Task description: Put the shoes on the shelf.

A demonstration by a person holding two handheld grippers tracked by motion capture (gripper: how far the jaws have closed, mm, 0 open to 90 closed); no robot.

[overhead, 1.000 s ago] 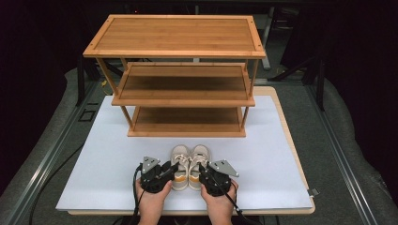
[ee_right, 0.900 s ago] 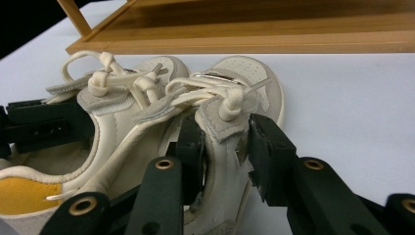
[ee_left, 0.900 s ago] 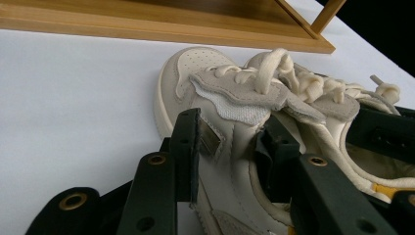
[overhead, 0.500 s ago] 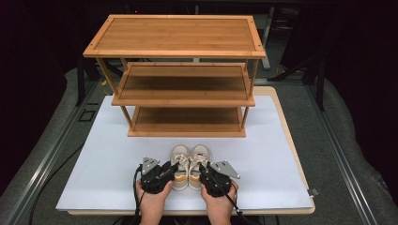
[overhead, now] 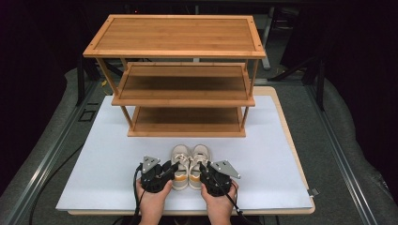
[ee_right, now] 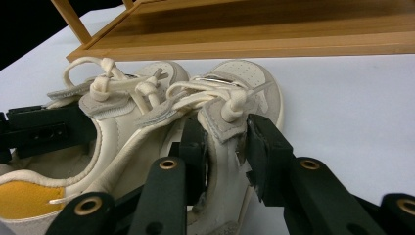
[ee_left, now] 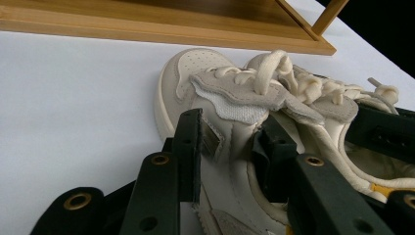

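Observation:
Two small cream shoes stand side by side, toes toward the rack, near the front edge of the white board. My left gripper straddles the outer side wall of the left shoe, one jaw outside and one inside the opening, and both pads press on it. My right gripper holds the outer wall of the right shoe the same way. Both shoes rest on the board. A hand holds each gripper from the bottom edge.
A three-tier bamboo shoe rack stands at the back of the white board, its shelves bare and its lowest shelf a short way beyond the toes. Grey padding and metal rails flank the table.

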